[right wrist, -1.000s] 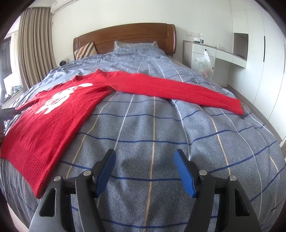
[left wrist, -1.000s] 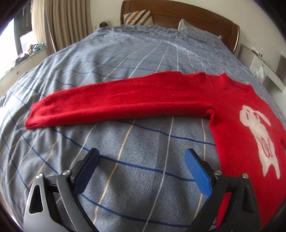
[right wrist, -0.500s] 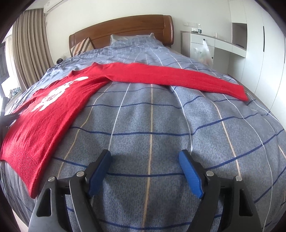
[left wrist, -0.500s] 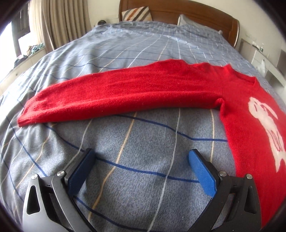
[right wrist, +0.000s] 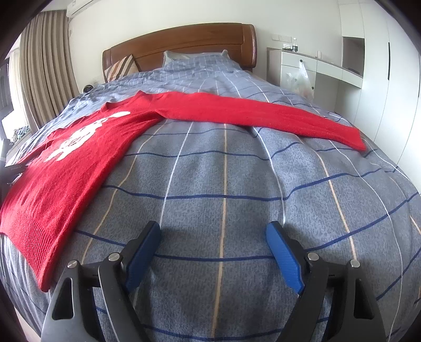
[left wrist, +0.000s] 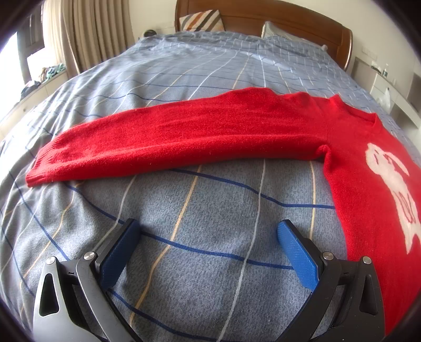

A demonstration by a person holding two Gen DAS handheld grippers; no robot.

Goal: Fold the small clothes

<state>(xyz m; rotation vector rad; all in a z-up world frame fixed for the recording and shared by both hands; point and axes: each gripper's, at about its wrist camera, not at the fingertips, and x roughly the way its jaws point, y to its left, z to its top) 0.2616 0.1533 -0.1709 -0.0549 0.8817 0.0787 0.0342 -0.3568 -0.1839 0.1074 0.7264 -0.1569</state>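
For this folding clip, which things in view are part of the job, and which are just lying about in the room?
Part of the job:
red sweater, spread flat with sleeves out
left gripper, open, empty
right gripper, open, empty
bed cover, the work surface

Just lying about:
striped pillow
plastic bag hanging on the white cabinet
clothes heap by the window

A bed with a blue-grey checked duvet cover (left wrist: 184, 263) carries a red sweater (right wrist: 79, 163) spread flat near its foot edge, sleeves stretched toward both side edges. A striped pillow (left wrist: 200, 22) leans against the wooden headboard (right wrist: 184, 39).
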